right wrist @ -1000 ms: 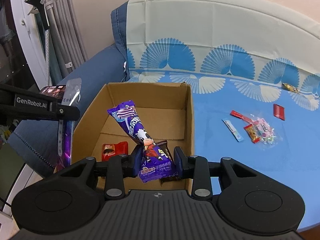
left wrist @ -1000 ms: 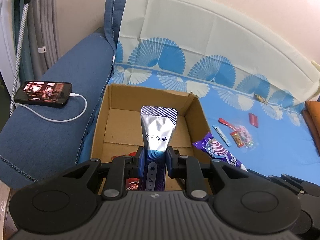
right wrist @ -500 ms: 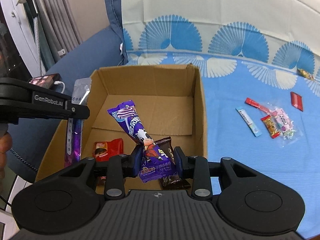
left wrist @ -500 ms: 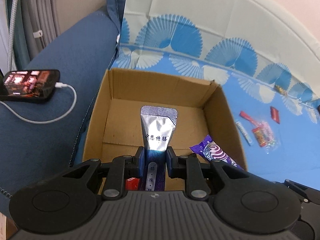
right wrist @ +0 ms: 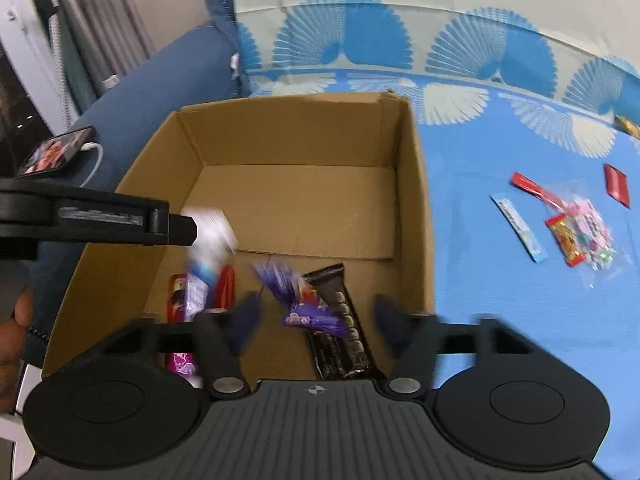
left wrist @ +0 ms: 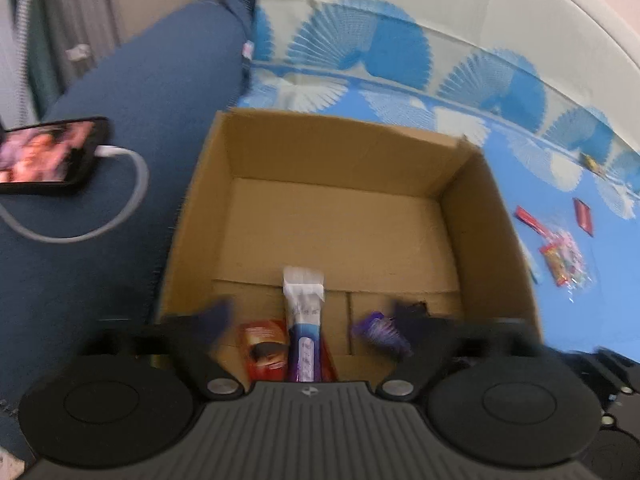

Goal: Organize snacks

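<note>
The blue sofa (left wrist: 120,92) with its fan-print cover (right wrist: 460,128) carries everything, and the landmark on it is the open cardboard box (left wrist: 340,152), set against the armrest. Left of the box, on the armrest, a phone (left wrist: 44,156) lies plugged into a white cable (left wrist: 132,196).

Both hands hang over the box's near edge. The left gripper (left wrist: 316,320) has just been opening: its jaws stand fully spread and blurred, with nothing pressed between them. The silver-and-purple pouch (left wrist: 303,312) that it held a second ago is now let go and lies inside the box at the near wall, its silver end pointing toward the far wall, on a red packet (left wrist: 262,346). The right gripper (right wrist: 312,322) has likewise just been opening, its jaws apart and clear of the purple wrapper (right wrist: 298,296), which has dropped from its earlier upright hold onto a dark chocolate bar (right wrist: 340,320) near the box's right wall.

So two more snacks look delivered, and both tools are free for another pick.

The rest is still outside the box, to its right on the cover: a blue stick (right wrist: 518,226), a red stick (right wrist: 534,190), a clear bag of sweets (right wrist: 588,236), a small red packet (right wrist: 617,185) and, furthest off, a gold-wrapped piece (right wrist: 628,124).
</note>
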